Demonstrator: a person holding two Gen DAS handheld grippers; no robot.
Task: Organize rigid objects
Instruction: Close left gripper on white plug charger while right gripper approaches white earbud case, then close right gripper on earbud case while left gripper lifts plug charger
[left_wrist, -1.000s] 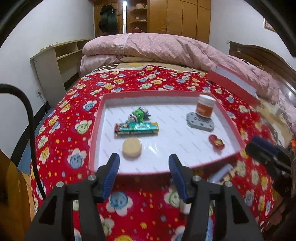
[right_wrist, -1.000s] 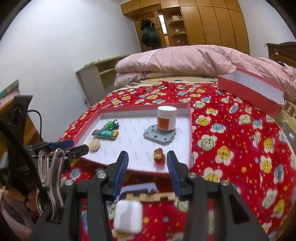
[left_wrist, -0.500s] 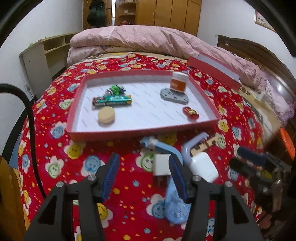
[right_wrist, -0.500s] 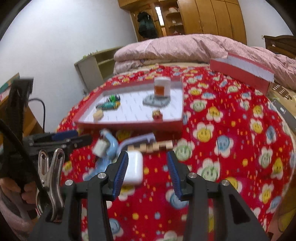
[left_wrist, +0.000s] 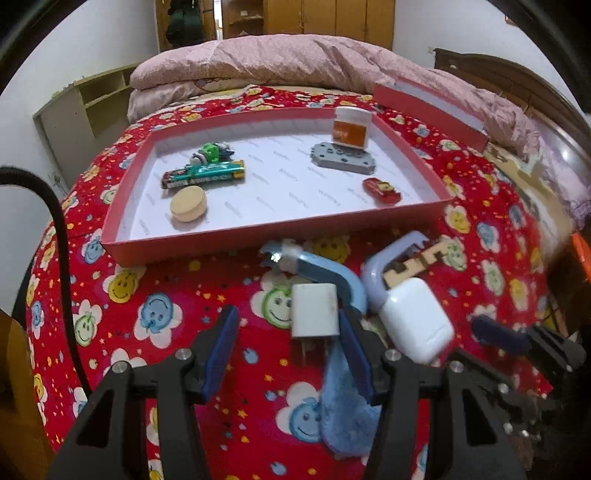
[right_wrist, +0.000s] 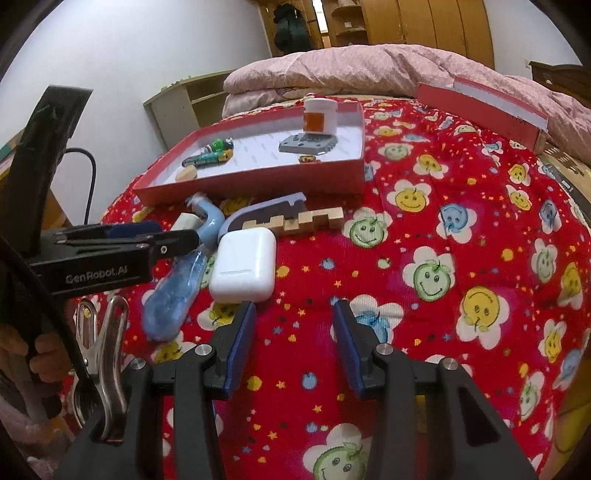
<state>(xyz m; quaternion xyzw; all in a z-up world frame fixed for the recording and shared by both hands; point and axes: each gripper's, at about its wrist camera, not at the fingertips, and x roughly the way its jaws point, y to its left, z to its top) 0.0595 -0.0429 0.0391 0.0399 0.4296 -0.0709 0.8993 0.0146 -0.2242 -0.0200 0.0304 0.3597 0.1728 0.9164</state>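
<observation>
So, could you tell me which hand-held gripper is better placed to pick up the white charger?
Left: the charger sits just ahead of its open jaws; the right one faces bare blanket.

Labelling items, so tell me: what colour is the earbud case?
White; the earbud case shows best in the right wrist view.

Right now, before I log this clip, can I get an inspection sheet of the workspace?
Surface: red flowered blanket on a bed.
Job's things: red tray holds jar, grey plate, toy car, disc; white case, charger, wooden puzzle lie outside.
Clutter: blue tool.
Grippers: left claw open at the charger; right claw open, empty.
Cables: black cable.
Surroundings: pink quilt, wardrobe.
</observation>
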